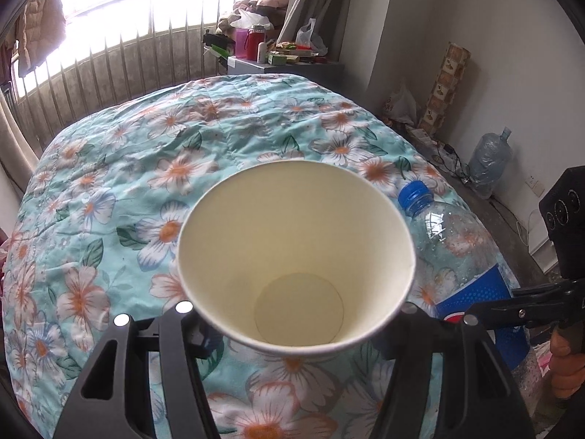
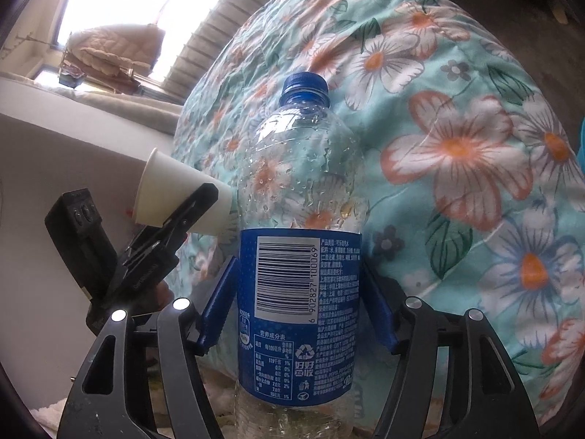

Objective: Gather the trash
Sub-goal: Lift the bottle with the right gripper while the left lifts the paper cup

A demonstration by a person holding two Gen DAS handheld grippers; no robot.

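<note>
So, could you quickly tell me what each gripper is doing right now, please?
Left gripper: closed on the paper cup.
Right gripper: closed on the plastic bottle.

The left gripper [image 1: 296,333] clamps a white paper cup [image 1: 296,256], its open mouth facing the camera above the floral quilt [image 1: 128,190]. Just right of the cup, a clear plastic bottle [image 1: 464,256] with a blue cap and label is held by the right gripper [image 1: 512,311], touching the cup's rim.
</note>
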